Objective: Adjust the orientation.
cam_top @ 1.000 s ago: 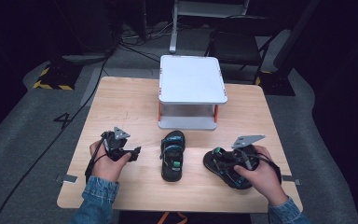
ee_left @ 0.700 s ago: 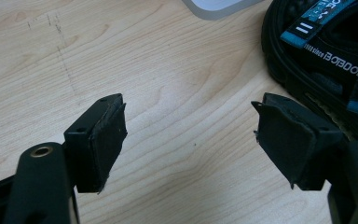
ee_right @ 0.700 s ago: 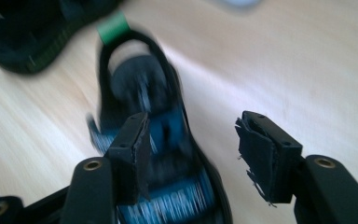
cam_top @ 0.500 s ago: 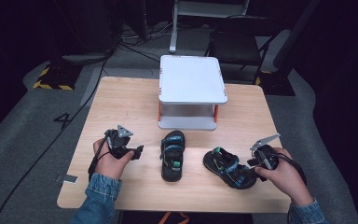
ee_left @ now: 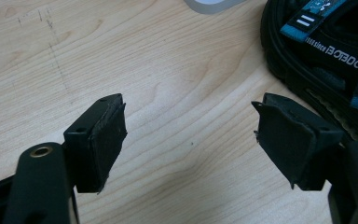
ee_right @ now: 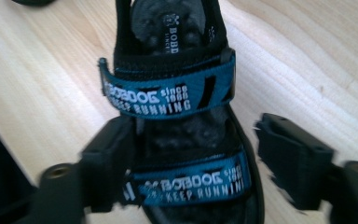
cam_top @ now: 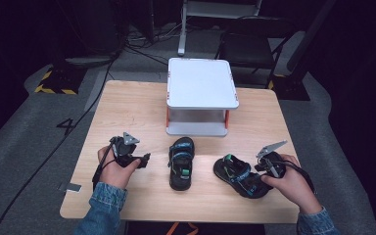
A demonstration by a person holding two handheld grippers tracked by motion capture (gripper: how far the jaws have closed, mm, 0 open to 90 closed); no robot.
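between the spread jaws of the right gripper (ee_right: pixel 193 163), which have just been opening, a black sandal (ee_right: pixel 177 116) with blue straps is lying on the table (cam_top: pixel 127 107), unpinched. the left gripper (ee_left: pixel 189 140) is resting wide apart, a second sandal (ee_left: pixel 321 51) just beside it.

Cut off at the top and right edges of the left gripper view: sandal (ee_left: pixel 326 56), toward 2 o'clock, lettering partly lost. Blurred in the right gripper view: near strap (ee_right: pixel 191 184) of the other sandal (ee_right: pixel 177 93), heel lost past the 12 o'clock edge. Too small in the high view to tell pad contact at the right gripper (cam_top: pixel 262 169).
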